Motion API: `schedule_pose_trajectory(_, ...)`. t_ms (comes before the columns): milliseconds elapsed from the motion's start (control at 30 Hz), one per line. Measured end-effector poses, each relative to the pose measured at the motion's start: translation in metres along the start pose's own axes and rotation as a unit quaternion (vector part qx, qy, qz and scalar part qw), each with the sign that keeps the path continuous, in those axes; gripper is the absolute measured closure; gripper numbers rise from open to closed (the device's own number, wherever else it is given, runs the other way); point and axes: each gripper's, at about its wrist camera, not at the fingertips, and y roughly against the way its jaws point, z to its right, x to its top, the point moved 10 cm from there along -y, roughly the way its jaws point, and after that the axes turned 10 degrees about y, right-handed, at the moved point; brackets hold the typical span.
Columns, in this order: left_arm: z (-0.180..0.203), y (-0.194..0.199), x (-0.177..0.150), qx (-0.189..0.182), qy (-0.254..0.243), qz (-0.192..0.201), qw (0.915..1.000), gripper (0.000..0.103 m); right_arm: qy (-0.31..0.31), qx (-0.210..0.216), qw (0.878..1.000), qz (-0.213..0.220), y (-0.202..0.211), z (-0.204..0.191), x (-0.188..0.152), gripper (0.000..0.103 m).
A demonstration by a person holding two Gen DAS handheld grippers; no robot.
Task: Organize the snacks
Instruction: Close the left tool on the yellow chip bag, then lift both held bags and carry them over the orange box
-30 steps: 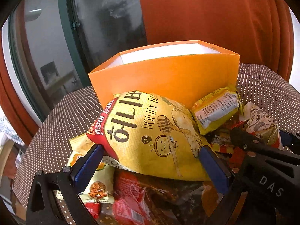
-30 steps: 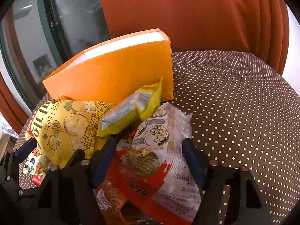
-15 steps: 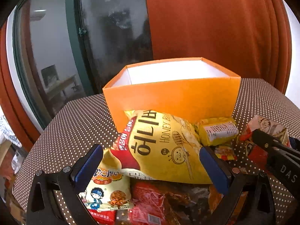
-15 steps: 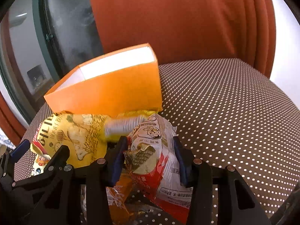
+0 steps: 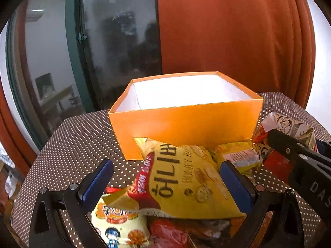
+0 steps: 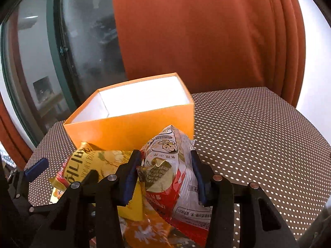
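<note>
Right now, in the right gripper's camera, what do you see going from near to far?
Red and white snack bag squeezed between the fingers → orange box → orange curtain.

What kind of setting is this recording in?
Probably a home living space: a table under a brown polka-dot tablecloth, rust-orange curtains beside a dark-framed glass door, and snack bags piled before an orange box.

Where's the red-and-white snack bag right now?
The red-and-white snack bag is clamped in the right gripper, just in front of the orange cardboard box and right of the yellow honey-butter chip bag.
</note>
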Motion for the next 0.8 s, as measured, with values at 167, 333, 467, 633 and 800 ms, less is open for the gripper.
schedule_pose_trajectory(167, -0.005, -0.026, -0.007, -0.015, 0.012, -0.044, 0.9988, 0.001, 0.007, 0.011, 1.000, -0.010, -0.019, -0.014, 0.004, 0.053)
schedule_pose_trajectory(333, -0.001, -0.044, -0.024, -0.049, 0.025, -0.101, 0.9934, 0.001, 0.012, 0.019, 0.999, -0.030, -0.036, -0.022, -0.001, 0.053)
schedule_pose_trajectory(467, -0.002, -0.039, -0.024, -0.065, 0.035, -0.091, 0.9932, 0.019, 0.019, 0.025, 0.999, -0.041, -0.044, -0.025, -0.007, 0.053)
schedule_pose_trajectory(633, -0.004, -0.030, -0.026, -0.072, 0.060, -0.084, 0.9920, 0.028, 0.023, 0.032, 0.998, -0.041, -0.046, -0.029, -0.009, 0.053)
schedule_pose_trajectory(800, -0.007, -0.014, -0.026, -0.065, 0.061, -0.072, 0.9934, 0.034, 0.026, 0.050, 0.998, -0.039, -0.038, -0.038, -0.011, 0.053)
